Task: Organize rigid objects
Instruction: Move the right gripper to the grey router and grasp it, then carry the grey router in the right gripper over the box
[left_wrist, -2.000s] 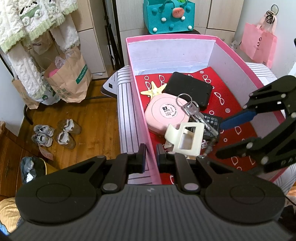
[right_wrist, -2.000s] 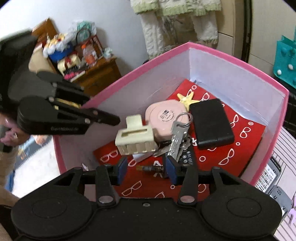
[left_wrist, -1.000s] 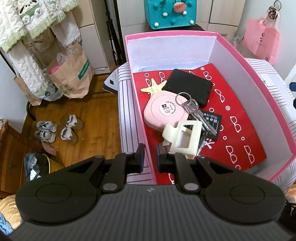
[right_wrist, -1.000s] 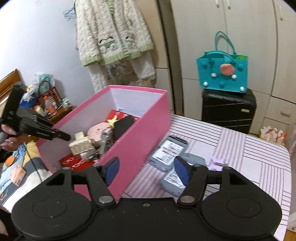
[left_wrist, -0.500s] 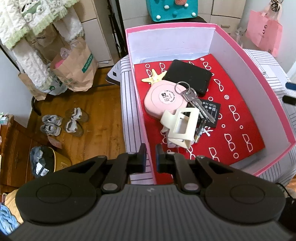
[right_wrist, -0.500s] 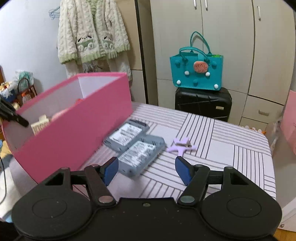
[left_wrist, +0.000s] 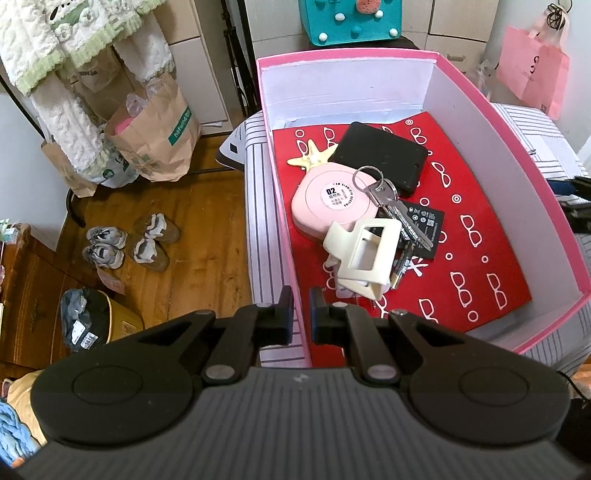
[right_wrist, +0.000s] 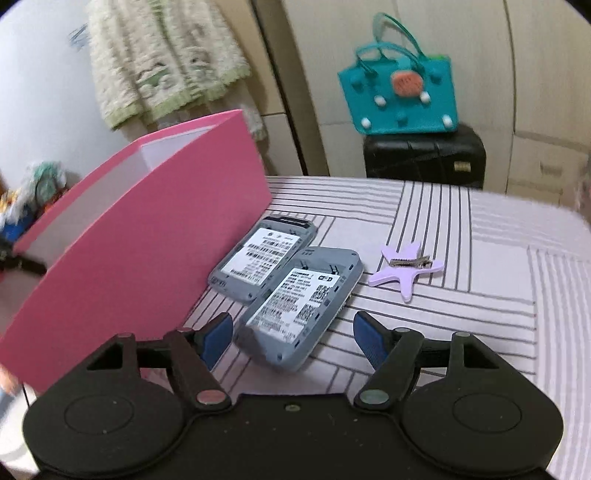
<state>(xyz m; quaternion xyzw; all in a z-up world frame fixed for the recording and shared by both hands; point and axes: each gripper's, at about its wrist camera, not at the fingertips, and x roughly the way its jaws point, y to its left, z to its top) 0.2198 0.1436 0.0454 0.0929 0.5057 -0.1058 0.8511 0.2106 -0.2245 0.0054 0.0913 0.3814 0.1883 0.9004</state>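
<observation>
My left hand-held gripper (left_wrist: 300, 308) is clenched on the near wall of the pink box (left_wrist: 532, 122), low in the frame; inside lie a cream hair claw (left_wrist: 364, 260), keys (left_wrist: 391, 206) and a pink round case (left_wrist: 328, 201). My right hand-held gripper (right_wrist: 291, 338) is spread wide and empty at lower centre, just before the nearer of two grey devices (right_wrist: 301, 304) on the striped worktop (right_wrist: 480, 332), with a purple star clip (right_wrist: 406, 271) to their right.

Left wrist view looks steeply down into the pink box (left_wrist: 458, 74) – right wrist view, low over the striped table (right_wrist: 461, 229), sees its outer wall.
</observation>
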